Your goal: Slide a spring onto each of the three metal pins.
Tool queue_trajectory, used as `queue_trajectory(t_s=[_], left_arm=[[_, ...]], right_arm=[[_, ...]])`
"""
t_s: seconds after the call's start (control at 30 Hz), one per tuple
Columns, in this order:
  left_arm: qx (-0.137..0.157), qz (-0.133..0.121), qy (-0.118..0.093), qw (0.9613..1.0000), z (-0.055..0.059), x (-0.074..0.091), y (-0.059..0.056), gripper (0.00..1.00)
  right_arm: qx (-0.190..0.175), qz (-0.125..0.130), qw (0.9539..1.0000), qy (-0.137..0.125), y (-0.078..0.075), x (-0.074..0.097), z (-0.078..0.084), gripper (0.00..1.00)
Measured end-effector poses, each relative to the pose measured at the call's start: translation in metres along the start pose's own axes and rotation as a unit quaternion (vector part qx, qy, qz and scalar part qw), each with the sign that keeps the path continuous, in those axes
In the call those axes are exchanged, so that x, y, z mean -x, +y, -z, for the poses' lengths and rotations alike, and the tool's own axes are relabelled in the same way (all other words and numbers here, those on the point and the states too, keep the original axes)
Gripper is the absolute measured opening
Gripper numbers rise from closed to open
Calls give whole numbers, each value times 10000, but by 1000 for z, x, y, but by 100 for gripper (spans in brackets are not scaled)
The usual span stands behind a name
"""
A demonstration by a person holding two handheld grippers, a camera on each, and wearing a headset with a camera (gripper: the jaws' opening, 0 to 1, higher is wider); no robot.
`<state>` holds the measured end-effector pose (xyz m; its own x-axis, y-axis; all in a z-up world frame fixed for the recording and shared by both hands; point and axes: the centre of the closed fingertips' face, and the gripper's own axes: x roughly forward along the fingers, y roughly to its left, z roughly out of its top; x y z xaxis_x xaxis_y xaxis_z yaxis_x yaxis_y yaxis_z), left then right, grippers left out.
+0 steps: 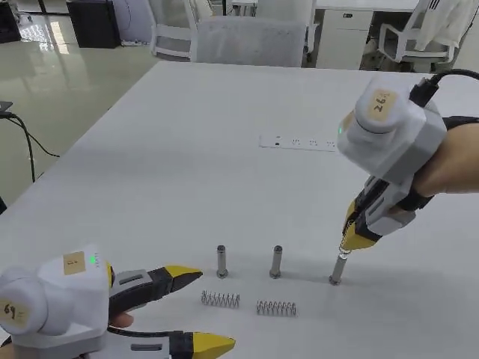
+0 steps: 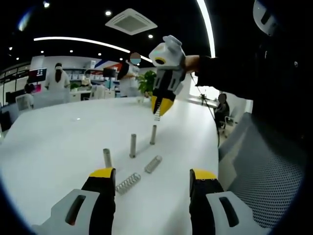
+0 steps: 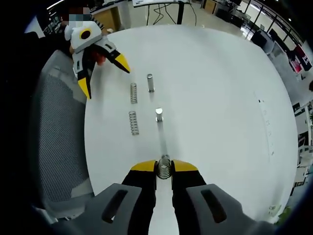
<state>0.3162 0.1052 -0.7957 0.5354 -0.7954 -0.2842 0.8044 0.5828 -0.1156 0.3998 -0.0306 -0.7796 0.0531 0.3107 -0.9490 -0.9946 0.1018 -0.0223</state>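
The right gripper (image 3: 164,172) clamps a spring (image 3: 164,168). Ahead on the bench (image 3: 220,98) stand a near pin (image 3: 159,115) and a far pin (image 3: 150,82), with two loose springs (image 3: 133,122) beside them.

Table (image 1: 187,149): white, smooth, matt. Three pins (image 1: 276,262): grey metal, satin sheen. Loose springs (image 1: 220,299): bright coiled metal wire. The spring (image 3: 165,170) pinched in the right gripper (image 3: 165,167) is the same. Both it and the left gripper (image 2: 152,174) have glossy white plastic housings, black-and-yellow jaws and paper labels (image 1: 74,262). Chair (image 3: 58,147): grey woven mesh.

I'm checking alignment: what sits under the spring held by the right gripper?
The rightmost pin stands upright directly below the spring in the right gripper. Its tip is covered by the spring's lower end.
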Motion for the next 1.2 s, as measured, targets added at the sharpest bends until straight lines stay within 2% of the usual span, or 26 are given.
queue_trajectory(t_s=[0.43,0.9,1.2], left_arm=[[-29,14,12,10000,1,0,0,55],[-65,19,54,10000,2,1,0,54],[-80,19,73,9999,2,1,-1,53]], right_arm=[[-93,-8,9999,91,-5,-9,6,8],[-124,-92,9998,141,-3,-21,7,8],[-172,-97,9996,210,-4,-37,12,8]])
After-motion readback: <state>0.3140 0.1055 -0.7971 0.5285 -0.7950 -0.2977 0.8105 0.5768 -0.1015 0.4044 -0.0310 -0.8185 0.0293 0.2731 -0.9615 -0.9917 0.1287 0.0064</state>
